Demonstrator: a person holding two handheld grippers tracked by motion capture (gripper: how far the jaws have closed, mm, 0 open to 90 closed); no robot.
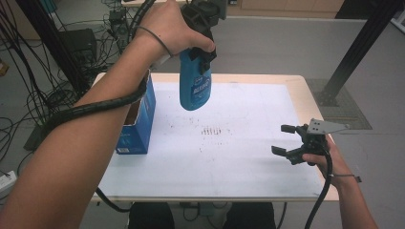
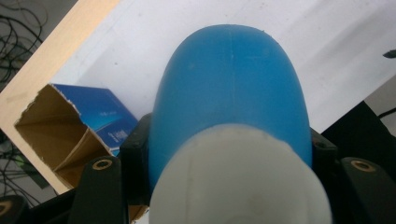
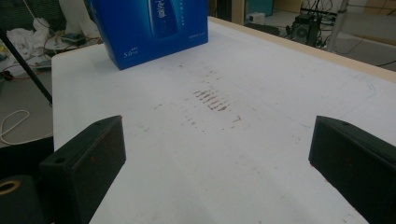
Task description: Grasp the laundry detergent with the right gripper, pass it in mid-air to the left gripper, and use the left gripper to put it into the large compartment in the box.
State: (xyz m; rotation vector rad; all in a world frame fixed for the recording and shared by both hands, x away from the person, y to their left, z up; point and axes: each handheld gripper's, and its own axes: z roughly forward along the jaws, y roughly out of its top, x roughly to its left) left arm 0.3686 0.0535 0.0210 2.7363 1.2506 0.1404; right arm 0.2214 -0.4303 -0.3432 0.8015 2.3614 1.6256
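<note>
Counter [image 1: 267, 167]: white sheet over a light wood top, with a patch of short brown scuff marks [image 1: 211, 130] near the middle

Blue carton [image 1: 138, 125] stands at the left edge of the counter, top flaps torn open, brown cardboard inside. From my right gripper view its side reads "5.0" in small white print, with a picture of a blue bottle above; the rest is too small to read

Blue bottle [image 1: 195, 88] is in the air over the far-left part of the counter, just right of the carton and clear of the surface. Long axis is close to vertical: white cap end up in my left gripper, rounded blue base pointing down at the counter. The white lettering on its label is tilted and blurred, can't make it out. My left gripper view looks straight down the bottle: white cap nearest, blue body beyond, open carton below and to the left

My left gripper [image 1: 203, 50] is clamped on the bottle just below the cap, a jaw on each side of the body

My right gripper [image 1: 284, 139] sits low over the near-right corner of the counter, jaws spread wide with nothing between them, pointing across the sheet towards the scuffs and the carton
</note>
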